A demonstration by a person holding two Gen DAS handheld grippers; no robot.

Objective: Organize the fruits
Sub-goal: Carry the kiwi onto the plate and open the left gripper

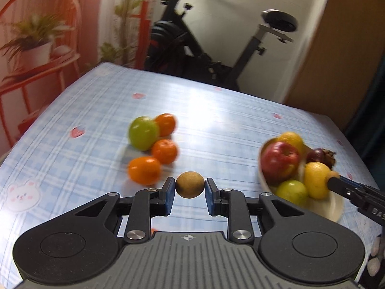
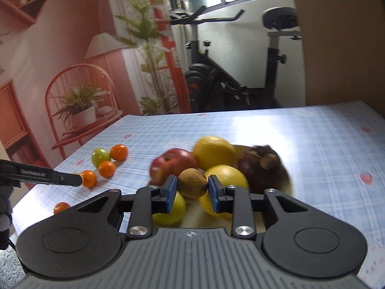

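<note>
My left gripper (image 1: pixel 190 185) is shut on a small brown round fruit (image 1: pixel 190 184) above the blue checked table. A green apple (image 1: pixel 143 133) and three oranges (image 1: pixel 144 170) lie just ahead on the left. My right gripper (image 2: pixel 192 186) is shut on another small brown fruit (image 2: pixel 192 183) over the white plate (image 1: pixel 335 210). The plate holds a red apple (image 2: pixel 174 163), yellow lemons (image 2: pixel 214 153), a green fruit (image 2: pixel 172 210) and a dark mangosteen (image 2: pixel 261 168). The left gripper's finger (image 2: pixel 48 175) shows at the left of the right wrist view.
The loose green apple (image 2: pixel 99 156) and several oranges (image 2: pixel 107 168) lie at the table's left. An exercise bike (image 2: pixel 240 72) stands behind the table's far edge. A printed backdrop (image 2: pixel 60 72) is at the left. A brown panel (image 1: pixel 324 60) is at the right.
</note>
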